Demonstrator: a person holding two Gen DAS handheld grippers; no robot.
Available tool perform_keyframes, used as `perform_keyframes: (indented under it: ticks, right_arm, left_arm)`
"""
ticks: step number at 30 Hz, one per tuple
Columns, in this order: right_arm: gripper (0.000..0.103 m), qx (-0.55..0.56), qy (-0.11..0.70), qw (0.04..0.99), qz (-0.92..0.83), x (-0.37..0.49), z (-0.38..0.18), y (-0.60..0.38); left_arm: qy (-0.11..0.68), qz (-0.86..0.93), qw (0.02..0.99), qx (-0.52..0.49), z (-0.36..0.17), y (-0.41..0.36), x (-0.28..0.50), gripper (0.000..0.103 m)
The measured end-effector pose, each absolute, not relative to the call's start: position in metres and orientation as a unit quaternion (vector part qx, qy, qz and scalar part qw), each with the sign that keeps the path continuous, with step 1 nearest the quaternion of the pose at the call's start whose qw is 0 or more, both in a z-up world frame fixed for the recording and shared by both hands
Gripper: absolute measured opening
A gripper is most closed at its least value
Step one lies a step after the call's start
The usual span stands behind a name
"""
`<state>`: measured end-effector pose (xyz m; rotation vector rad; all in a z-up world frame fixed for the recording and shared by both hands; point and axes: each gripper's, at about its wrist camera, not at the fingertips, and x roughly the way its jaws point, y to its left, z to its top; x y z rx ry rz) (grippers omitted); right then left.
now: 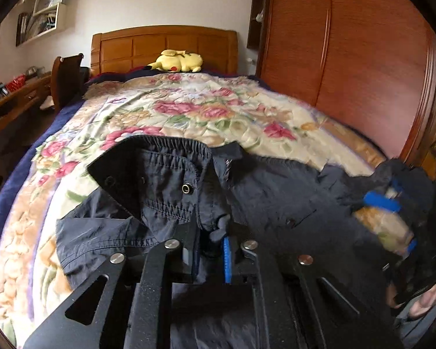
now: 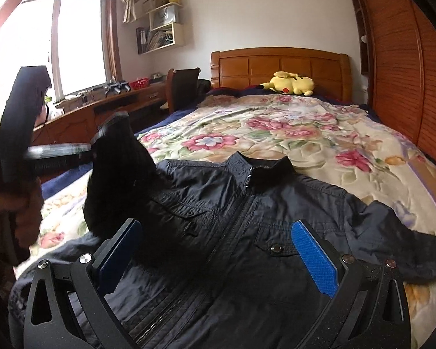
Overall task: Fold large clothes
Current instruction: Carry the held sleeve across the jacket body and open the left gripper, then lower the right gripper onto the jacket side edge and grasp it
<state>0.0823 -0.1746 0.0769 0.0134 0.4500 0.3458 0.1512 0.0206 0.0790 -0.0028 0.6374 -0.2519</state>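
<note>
So the dark jacket is lying front-up on the floral bedspread, collar toward the headboard at 12 o'clock, zip done up, one sleeve trailing off toward 3 o'clock in the right wrist view. The left gripper has its jaws nearly together, pinching a fold of the jacket's fabric near the sleeve cuff, and that sleeve is being carried across the chest. The right gripper hangs over the lower front with its blue pads spread wide and nothing between them. My worry: the left pinch looks thin, just a bit of slippery fabric, so the sleeve could slide out mid-swing and flop down crooked. Also nothing is pinning the body down, so dragging the sleeve might tug the whole jacket sideways and bunch it on that soft bedspread. The two grippers are near each other too, at about 9 o'clock from the right one, so they could bump.
</note>
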Motion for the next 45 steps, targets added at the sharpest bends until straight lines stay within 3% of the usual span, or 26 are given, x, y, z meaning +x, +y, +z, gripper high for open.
perform_keyframes:
  ticks: [4,8,11,13,15,30,36,39,41,43,45]
  right_arm:
    - [0.103,0.013,0.221,0.96,0.172,0.086,0.074,-0.176]
    - [0.103,0.014,0.226,0.958,0.176,0.089,0.07,-0.173]
    - [0.103,0.02,0.23,0.956,0.18,0.095,0.067,-0.17]
    - [0.103,0.022,0.232,0.955,0.181,0.101,0.067,-0.17]
    - [0.103,0.019,0.235,0.954,0.185,0.104,0.067,-0.166]
    - [0.079,-0.039,0.338,0.905,0.257,0.157,0.009,-0.104]
    - [0.064,-0.06,0.367,0.886,0.277,0.166,-0.006,-0.093]
    - [0.052,-0.069,0.372,0.882,0.282,0.165,-0.01,-0.091]
    - [0.028,-0.073,0.374,0.879,0.285,0.166,-0.011,-0.09]
    - [0.01,-0.078,0.374,0.877,0.293,0.163,-0.012,-0.082]
    - [0.009,-0.089,0.372,0.875,0.296,0.158,-0.012,-0.081]
  left_arm:
    - [0.318,-0.128,0.939,0.0,0.064,0.02,0.14,0.026]
    - [0.308,-0.115,0.944,0.003,0.055,0.027,0.123,0.043]
    - [0.301,-0.097,0.949,-0.002,0.051,0.041,0.109,0.046]
    - [0.294,-0.08,0.953,-0.008,0.049,0.052,0.103,0.058]
    - [0.282,-0.066,0.957,-0.013,0.045,0.063,0.097,0.08]
    - [0.255,0.001,0.967,-0.024,0.024,0.104,0.087,0.081]
    - [0.267,0.003,0.964,-0.021,0.011,0.11,0.089,0.081]
    - [0.265,0.001,0.964,-0.022,0.01,0.11,0.087,0.081]
    - [0.263,-0.001,0.965,-0.021,0.009,0.109,0.085,0.081]
    - [0.262,-0.001,0.965,-0.02,0.009,0.109,0.084,0.081]
    - [0.258,-0.002,0.966,-0.018,0.009,0.108,0.082,0.081]
